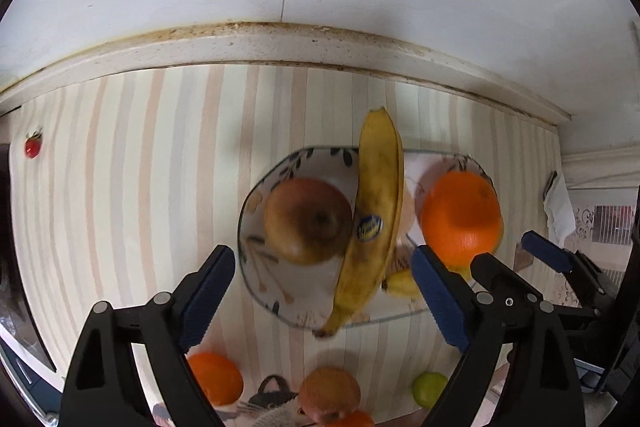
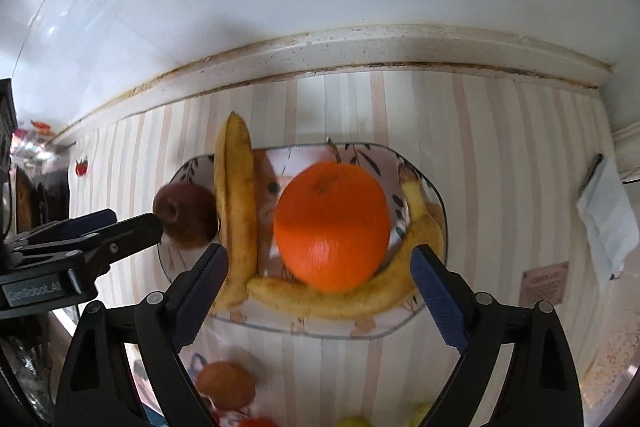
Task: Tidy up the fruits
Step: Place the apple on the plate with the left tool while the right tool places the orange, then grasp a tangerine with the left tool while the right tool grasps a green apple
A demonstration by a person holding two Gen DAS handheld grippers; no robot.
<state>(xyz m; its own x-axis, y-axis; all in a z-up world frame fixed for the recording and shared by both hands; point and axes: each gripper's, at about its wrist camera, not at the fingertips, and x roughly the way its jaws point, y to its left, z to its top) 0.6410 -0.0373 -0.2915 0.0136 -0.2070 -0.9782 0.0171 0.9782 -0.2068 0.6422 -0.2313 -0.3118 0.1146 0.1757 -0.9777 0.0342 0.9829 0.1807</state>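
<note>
A patterned glass plate [image 1: 256, 283] [image 2: 384, 327] on the striped cloth holds a brown apple [image 1: 306, 221] [image 2: 186, 213], a straight banana [image 1: 374, 219] [image 2: 236, 219], a curved banana [image 2: 352, 295] and a large orange [image 1: 460, 217] [image 2: 332, 225]. My left gripper [image 1: 324, 279] is open and empty, its jaws standing either side of the apple and the straight banana, above the plate. My right gripper [image 2: 320, 279] is open and empty, its jaws either side of the orange; it also shows in the left wrist view [image 1: 520, 255].
Near the front edge lie a second orange [image 1: 216, 377], a brownish fruit [image 1: 330, 393] [image 2: 226, 383] and a green fruit [image 1: 430, 387]. A small tomato [image 1: 33, 146] [image 2: 81, 168] lies far left. White paper [image 2: 608, 219] lies at the right. A wall ledge [image 1: 280, 47] runs behind.
</note>
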